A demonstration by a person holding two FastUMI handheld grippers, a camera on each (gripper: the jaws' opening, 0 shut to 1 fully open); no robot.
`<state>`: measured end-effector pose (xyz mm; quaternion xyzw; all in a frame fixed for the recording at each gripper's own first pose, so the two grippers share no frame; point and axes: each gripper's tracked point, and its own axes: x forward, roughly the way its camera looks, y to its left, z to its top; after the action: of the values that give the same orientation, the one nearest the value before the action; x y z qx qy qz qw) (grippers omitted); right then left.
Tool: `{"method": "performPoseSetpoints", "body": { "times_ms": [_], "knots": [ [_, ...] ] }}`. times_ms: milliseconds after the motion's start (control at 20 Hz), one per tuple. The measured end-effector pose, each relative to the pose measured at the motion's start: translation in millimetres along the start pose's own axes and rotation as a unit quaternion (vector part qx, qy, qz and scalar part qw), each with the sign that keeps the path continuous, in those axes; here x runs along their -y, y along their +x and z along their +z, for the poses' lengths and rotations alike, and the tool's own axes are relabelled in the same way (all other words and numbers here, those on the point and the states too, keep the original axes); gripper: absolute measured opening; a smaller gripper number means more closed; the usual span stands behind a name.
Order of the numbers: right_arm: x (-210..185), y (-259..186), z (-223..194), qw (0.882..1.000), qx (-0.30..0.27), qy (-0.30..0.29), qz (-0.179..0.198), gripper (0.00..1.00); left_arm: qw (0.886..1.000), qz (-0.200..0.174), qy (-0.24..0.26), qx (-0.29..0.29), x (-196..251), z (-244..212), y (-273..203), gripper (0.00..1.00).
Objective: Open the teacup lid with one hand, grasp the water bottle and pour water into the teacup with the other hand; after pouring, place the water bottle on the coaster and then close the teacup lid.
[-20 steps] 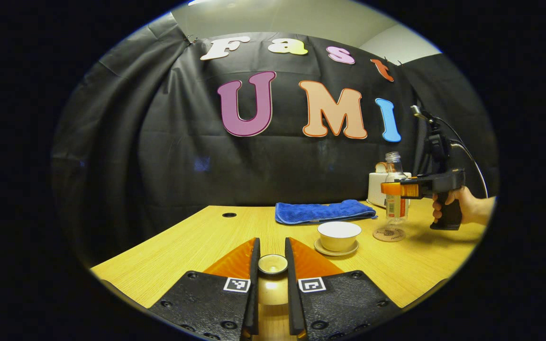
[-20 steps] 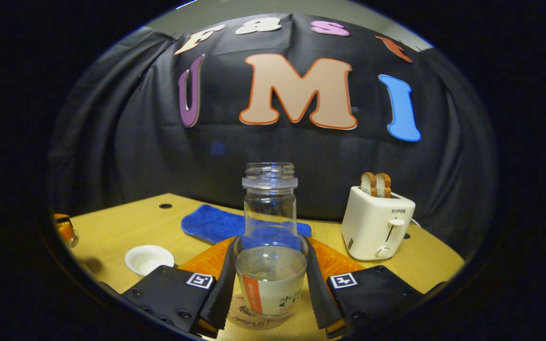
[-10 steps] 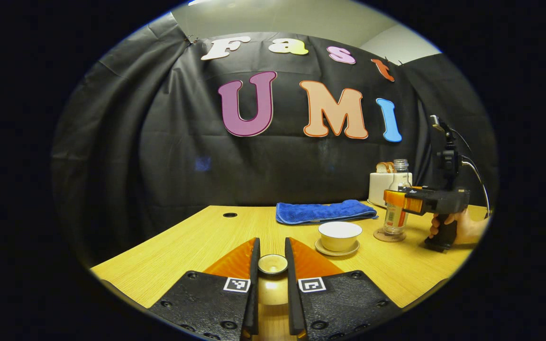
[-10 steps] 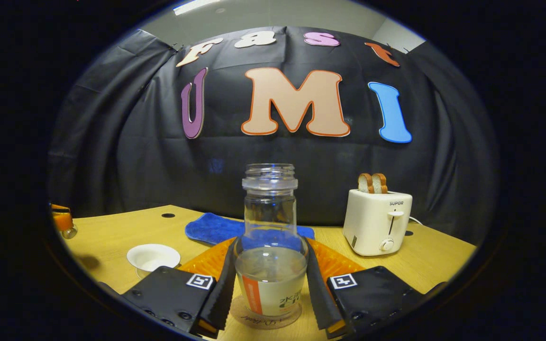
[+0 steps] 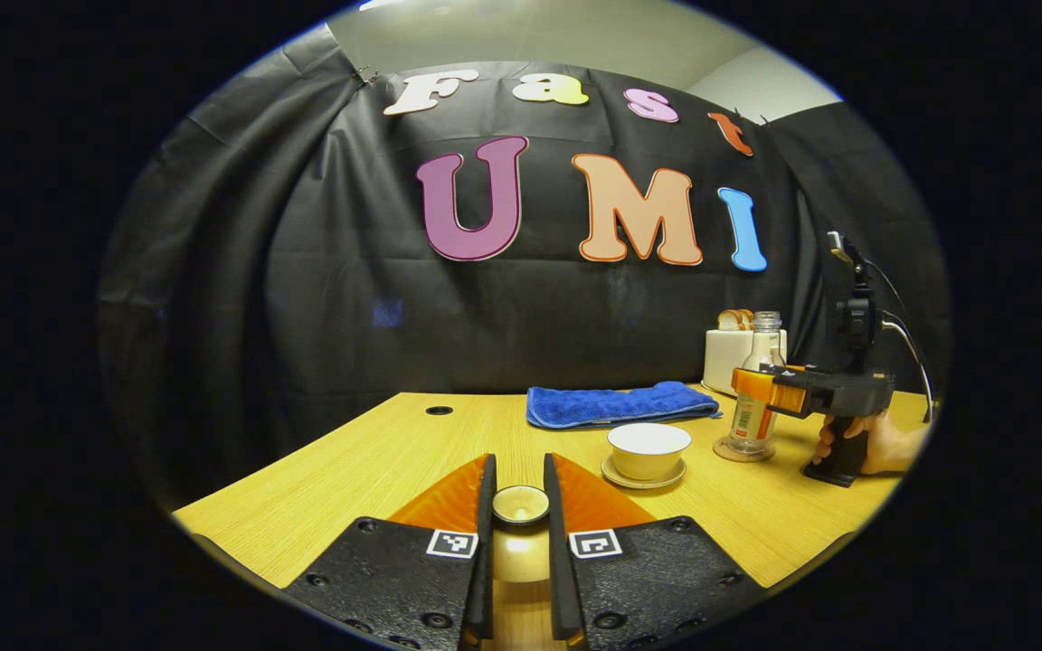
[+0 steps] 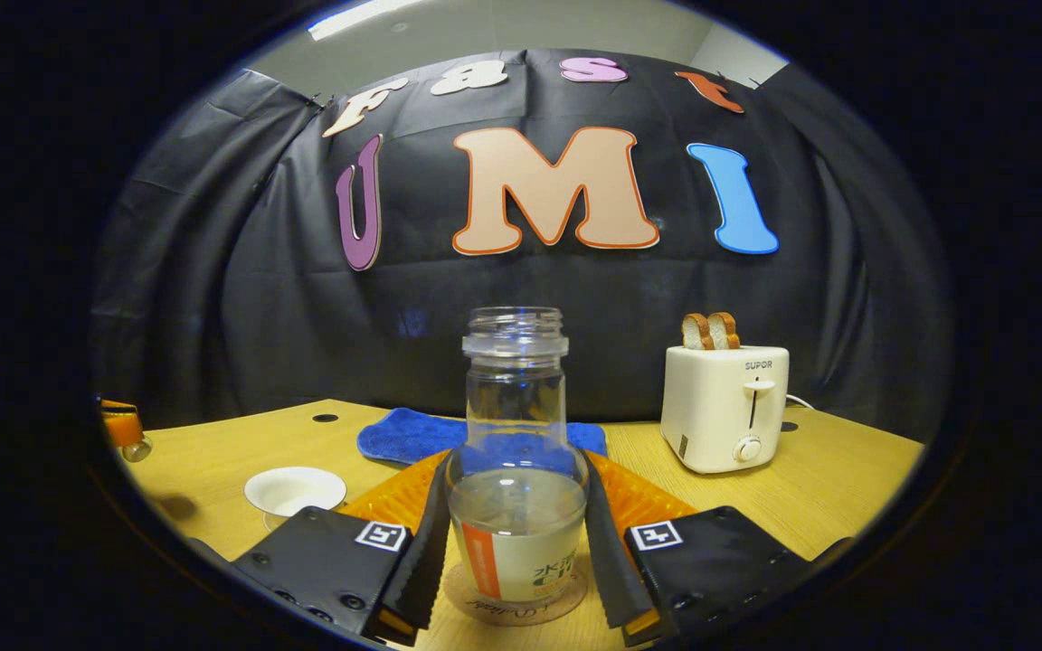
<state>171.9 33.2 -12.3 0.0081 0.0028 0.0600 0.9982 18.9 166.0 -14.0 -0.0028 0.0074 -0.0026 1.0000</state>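
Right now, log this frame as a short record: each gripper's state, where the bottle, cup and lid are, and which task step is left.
left gripper: shut on teacup lid, held off to the cup's side
right gripper: shut on water bottle
water bottle: upright, base on coaster
teacup: uncovered, on its saucer
table: also holds blue towel and toaster
step left: release bottle, close lid

You are holding the left gripper level and low over the table's near edge, jaws pressing on the teacup lid. Your hand is keeping the right gripper level, jaws flanking the water bottle.
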Motion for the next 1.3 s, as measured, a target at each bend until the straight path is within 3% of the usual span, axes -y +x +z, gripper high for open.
{"method": "performPoseSetpoints", "body": {
  "times_ms": [300,550,650,750,800,900,1300],
  "knots": [
    [1,1,-7,1.000,-0.011,0.002,0.001,0.78,1.000,0.002,0.000,0.001,0,0,-1,0.20],
    [2,-1,-7,1.000,-0.011,0.000,-0.006,0.99,1.000,0.002,0.000,0.000,0,0,0,0.22],
    [4,-2,-7,1.000,-0.010,0.000,-0.012,0.93,1.000,0.002,0.000,0.000,0,0,0,0.22],
    [5,-2,-6,1.000,-0.009,0.000,-0.018,0.93,1.000,0.002,0.000,0.000,0,0,0,0.22],
    [5,-3,-6,1.000,-0.009,0.000,-0.016,0.99,1.000,0.002,0.000,0.000,0,0,0,0.22],
    [2,-6,-5,1.000,-0.010,0.000,-0.009,0.93,1.000,0.002,0.000,0.000,0,0,0,0.22],
    [4,-42,-5,1.000,-0.011,0.000,0.002,0.93,1.000,0.002,-0.001,-0.001,0,-1,1,0.22]
  ]
}}
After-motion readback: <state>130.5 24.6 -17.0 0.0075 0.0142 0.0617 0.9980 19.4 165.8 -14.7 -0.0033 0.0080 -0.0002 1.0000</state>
